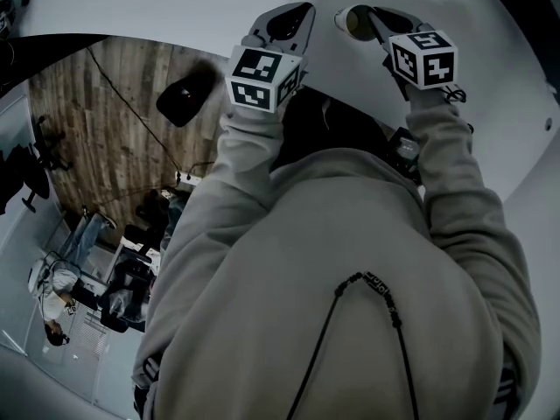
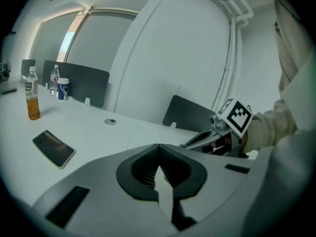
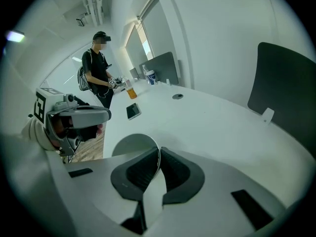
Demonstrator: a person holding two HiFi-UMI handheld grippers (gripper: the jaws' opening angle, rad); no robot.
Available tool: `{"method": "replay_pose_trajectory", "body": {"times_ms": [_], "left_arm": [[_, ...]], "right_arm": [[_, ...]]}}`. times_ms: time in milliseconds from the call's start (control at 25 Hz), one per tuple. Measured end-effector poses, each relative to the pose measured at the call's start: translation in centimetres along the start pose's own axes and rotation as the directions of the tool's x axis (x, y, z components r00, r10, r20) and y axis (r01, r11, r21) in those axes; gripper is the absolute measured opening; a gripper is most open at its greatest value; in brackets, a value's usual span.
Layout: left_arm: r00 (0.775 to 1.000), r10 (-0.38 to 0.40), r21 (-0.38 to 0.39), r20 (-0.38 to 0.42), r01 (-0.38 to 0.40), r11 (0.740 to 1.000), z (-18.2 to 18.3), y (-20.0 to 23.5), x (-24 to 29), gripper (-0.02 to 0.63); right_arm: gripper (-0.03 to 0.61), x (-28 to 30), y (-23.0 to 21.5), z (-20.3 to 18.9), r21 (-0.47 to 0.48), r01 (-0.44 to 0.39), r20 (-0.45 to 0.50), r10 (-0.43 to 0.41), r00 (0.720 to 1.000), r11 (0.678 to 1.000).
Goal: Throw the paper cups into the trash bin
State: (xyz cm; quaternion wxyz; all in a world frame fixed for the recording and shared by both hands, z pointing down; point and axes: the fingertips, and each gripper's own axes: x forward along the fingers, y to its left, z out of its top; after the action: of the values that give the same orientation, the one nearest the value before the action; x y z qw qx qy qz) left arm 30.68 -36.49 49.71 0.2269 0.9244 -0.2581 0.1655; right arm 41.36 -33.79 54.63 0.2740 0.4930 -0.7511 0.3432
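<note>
A white paper cup [image 3: 129,145] stands on the white table [image 3: 212,127], and its mouth shows dark inside in the head view [image 1: 351,21]. My right gripper [image 3: 159,151] is shut on the cup's rim, with the thin wall pinched between the ribbed pads. In the head view that gripper [image 1: 374,17] is at the top right, at the cup. My left gripper [image 2: 159,147] hovers beside it to the left, jaws shut with nothing between them; it shows at the top centre of the head view [image 1: 284,20]. No trash bin is in sight.
Further along the table lie a black phone [image 2: 53,148], an orange drink bottle [image 2: 32,100], a water bottle [image 2: 53,80] and a blue-and-white cup [image 2: 62,88]. Grey dividers [image 2: 79,84] line the far edge. A person [image 3: 98,63] stands at the table's end. A black chair [image 1: 186,94] is on the wooden floor.
</note>
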Motion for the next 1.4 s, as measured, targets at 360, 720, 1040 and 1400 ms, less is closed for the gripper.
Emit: {"method": "replay_pose_trajectory", "body": {"times_ms": [360, 720, 1040, 1400], "left_arm": [[1.000, -0.015, 0.053, 0.026, 0.013, 0.998, 1.9, -1.3, -0.3, 0.002], [0.988, -0.014, 0.189, 0.154, -0.015, 0.982, 8.0, -5.7, -3.8, 0.001], [0.959, -0.019, 0.291, 0.282, -0.067, 0.954, 12.1, -10.3, -7.6, 0.000], [0.930, -0.019, 0.326, 0.366, -0.109, 0.939, 16.6, -14.2, -9.6, 0.000]], "right_arm": [[0.039, -3.1, -0.1, 2.8, -0.018, 0.029, 0.094, -0.027, 0.995, 0.999], [0.040, -12.7, 0.6, 8.3, -0.087, 0.101, 0.321, -0.068, 0.945, 0.991], [0.038, -19.8, 3.6, 10.9, -0.157, 0.128, 0.484, -0.037, 0.874, 0.979], [0.039, -26.5, 4.8, 13.8, -0.231, 0.141, 0.568, 0.016, 0.823, 0.963]]}}
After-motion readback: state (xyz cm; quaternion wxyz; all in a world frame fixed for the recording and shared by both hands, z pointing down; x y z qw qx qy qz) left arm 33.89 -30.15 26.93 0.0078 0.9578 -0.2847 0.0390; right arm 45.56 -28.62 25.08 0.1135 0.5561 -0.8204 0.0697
